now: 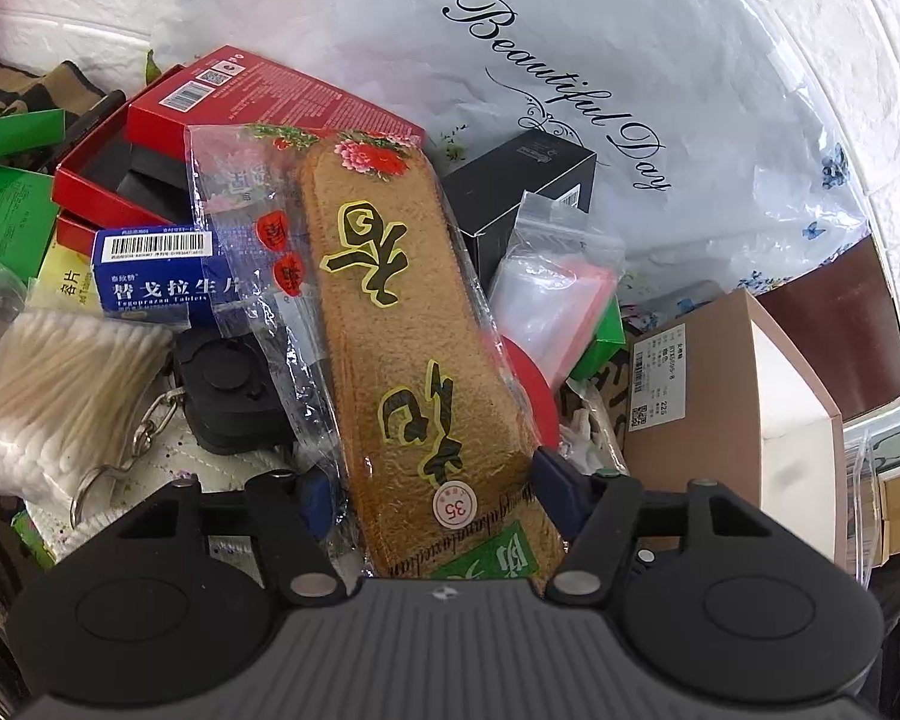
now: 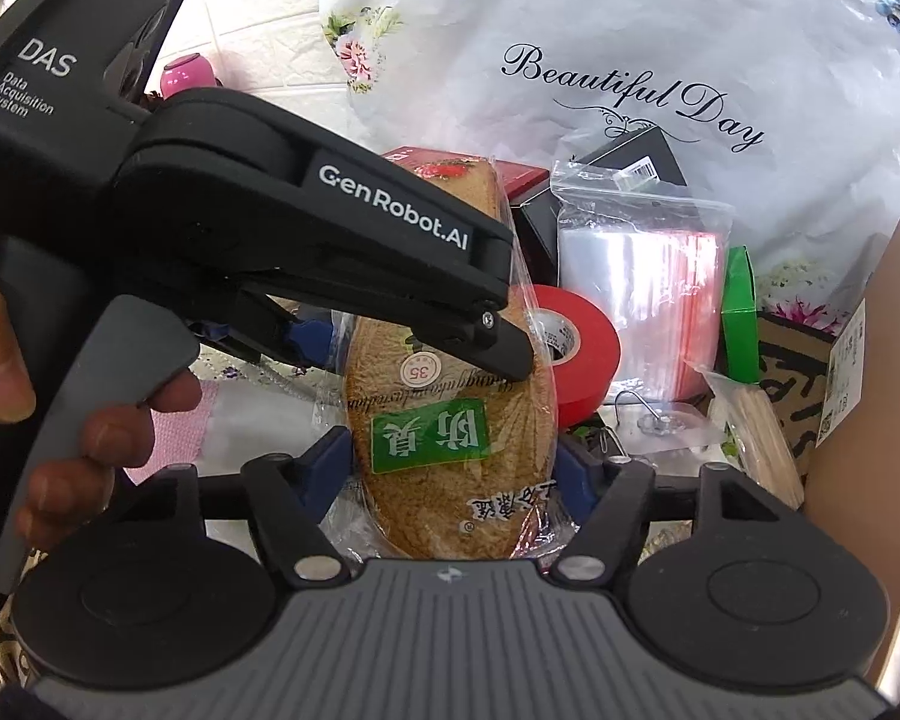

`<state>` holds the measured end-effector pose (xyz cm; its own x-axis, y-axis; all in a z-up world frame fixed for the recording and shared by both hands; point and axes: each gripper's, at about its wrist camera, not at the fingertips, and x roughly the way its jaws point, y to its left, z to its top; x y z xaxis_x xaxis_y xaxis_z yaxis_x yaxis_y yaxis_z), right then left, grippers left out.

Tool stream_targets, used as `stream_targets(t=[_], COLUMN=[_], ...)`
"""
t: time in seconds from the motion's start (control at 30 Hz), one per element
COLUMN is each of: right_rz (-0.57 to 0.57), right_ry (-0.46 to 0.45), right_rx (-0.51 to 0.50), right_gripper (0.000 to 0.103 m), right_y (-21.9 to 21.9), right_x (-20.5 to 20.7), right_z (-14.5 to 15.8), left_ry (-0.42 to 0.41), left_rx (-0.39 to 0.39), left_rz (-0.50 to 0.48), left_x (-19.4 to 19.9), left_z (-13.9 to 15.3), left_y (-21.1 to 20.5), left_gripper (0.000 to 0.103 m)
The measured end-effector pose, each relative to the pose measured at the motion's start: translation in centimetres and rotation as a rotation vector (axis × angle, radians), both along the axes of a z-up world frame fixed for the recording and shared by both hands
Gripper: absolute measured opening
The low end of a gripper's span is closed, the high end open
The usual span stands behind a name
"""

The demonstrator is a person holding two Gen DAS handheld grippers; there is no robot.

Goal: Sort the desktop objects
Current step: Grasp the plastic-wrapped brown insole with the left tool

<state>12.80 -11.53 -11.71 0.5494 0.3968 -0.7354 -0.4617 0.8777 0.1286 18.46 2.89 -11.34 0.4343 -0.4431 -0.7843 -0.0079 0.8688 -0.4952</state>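
Two black handheld grippers with blue pads

Left gripper [image 2: 513, 360] is matte black, printed "GenRobot.AI" and "DAS Data Acquisition System", with a grey trigger; right gripper [image 2: 456, 480] shows a ribbed grey base, silver rivets, blue fingertips [image 2: 330, 468].

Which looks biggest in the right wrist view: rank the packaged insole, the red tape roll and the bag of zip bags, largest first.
1. Packaged insole, though it lies nearest the camera, which inflates it.
2. Bag of zip bags.
3. Red tape roll, partly hidden behind the insole, so it may be larger than it looks.
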Motion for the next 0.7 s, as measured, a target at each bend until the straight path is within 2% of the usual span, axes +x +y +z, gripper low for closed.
stream_targets(t=[0.23, 0.5, 0.7], right_rz=[0.000, 0.013, 0.018], right_ry=[0.001, -0.031, -0.065], right_rx=[-0.002, 0.003, 0.022], right_gripper=[0.068, 0.068, 0.067], right_y=[-0.1, -0.3, -1.3], right_x=[-1.0, -3.9, -7.0], right_z=[1.0, 2.7, 4.3], left_ry=[-0.008, -0.040, -0.091], left_rx=[-0.012, -0.014, 0.010], left_rz=[0.018, 0.027, -0.017], left_x=[-1.3, -4.4, -7.4], left_z=[0.8, 2.6, 4.7], left_y=[0.2, 0.3, -0.5], left_gripper=[0.056, 0.053, 0.051])
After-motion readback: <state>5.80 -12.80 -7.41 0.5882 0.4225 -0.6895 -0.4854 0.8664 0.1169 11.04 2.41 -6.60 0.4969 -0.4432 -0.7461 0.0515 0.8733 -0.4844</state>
